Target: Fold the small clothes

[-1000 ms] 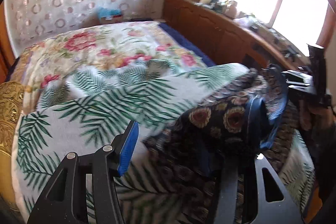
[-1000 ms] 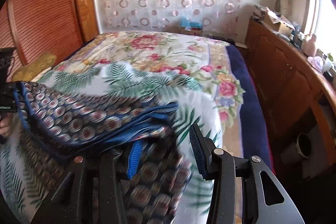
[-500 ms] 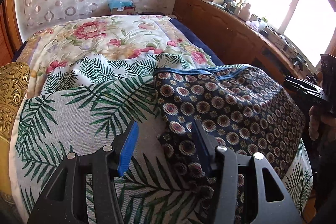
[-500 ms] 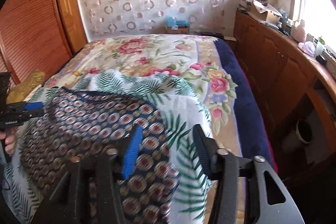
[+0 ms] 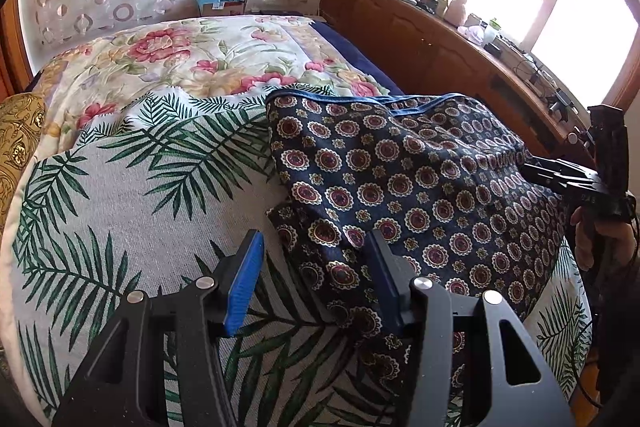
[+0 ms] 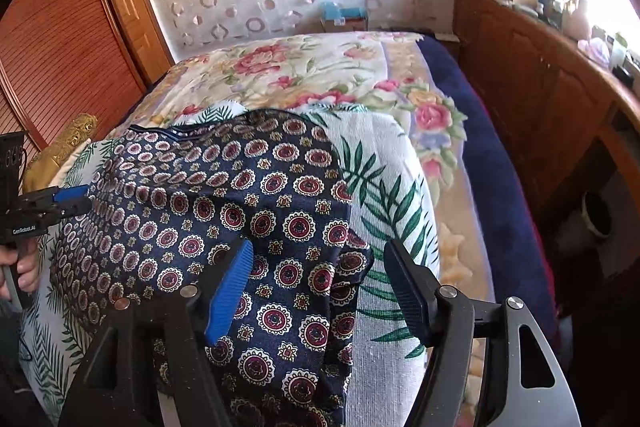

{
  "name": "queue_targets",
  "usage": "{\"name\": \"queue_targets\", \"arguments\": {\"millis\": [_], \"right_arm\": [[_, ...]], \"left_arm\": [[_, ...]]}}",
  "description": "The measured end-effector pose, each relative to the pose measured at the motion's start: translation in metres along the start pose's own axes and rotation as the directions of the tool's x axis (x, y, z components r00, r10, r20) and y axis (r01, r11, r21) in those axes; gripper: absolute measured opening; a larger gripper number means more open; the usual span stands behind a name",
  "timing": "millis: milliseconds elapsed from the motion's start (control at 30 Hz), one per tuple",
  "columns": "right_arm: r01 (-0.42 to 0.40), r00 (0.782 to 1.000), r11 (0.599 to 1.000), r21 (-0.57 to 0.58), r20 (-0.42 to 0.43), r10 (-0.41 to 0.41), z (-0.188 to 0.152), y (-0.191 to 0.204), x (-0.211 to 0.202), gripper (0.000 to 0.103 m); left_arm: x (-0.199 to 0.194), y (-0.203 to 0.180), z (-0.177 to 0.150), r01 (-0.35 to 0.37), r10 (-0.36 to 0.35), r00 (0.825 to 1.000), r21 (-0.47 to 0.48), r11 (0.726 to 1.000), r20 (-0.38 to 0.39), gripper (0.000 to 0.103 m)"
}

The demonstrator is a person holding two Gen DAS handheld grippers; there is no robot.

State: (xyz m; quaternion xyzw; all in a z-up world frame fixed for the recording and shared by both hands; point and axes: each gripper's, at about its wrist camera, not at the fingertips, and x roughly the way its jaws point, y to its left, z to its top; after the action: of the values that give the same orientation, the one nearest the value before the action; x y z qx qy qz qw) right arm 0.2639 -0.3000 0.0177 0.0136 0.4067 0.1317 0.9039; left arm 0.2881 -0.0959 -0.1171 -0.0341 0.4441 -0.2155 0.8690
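A navy garment with red and white medallions (image 5: 400, 179) lies folded over on the palm-leaf cloth (image 5: 132, 195) on the bed; it also shows in the right wrist view (image 6: 240, 203). My left gripper (image 5: 312, 267) is open and empty above the garment's near left edge. My right gripper (image 6: 320, 267) is open and empty above the garment's near right edge. Each gripper shows in the other's view: the right one at the far right (image 5: 560, 171), the left one at the far left (image 6: 68, 199).
A floral quilt (image 5: 180, 55) covers the far half of the bed. A gold cushion (image 5: 16, 143) lies at the left. A wooden cabinet (image 5: 432, 47) with clutter runs along the right under the window. Wooden slatted doors (image 6: 60, 39) stand at the left.
Both grippers let go of the garment's top half, which has come down flat over the lower half. Both grippers pulled back toward the near edge and stand open.
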Motion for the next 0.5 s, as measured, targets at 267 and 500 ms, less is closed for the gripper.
{"name": "queue_targets", "arguments": {"millis": [267, 500], "right_arm": [[-0.033, 0.999, 0.999, 0.023, -0.016, 0.034, 0.007, 0.006, 0.016, 0.070], [-0.046, 0.999, 0.999, 0.021, -0.005, 0.046, 0.003, 0.007, 0.017, 0.064]], "left_arm": [[0.003, -0.005, -0.002, 0.009, -0.009, 1.000, 0.005, 1.000, -0.002, 0.054], [0.004, -0.007, -0.003, 0.046, -0.046, 0.999, 0.002, 0.999, 0.008, 0.048]]}}
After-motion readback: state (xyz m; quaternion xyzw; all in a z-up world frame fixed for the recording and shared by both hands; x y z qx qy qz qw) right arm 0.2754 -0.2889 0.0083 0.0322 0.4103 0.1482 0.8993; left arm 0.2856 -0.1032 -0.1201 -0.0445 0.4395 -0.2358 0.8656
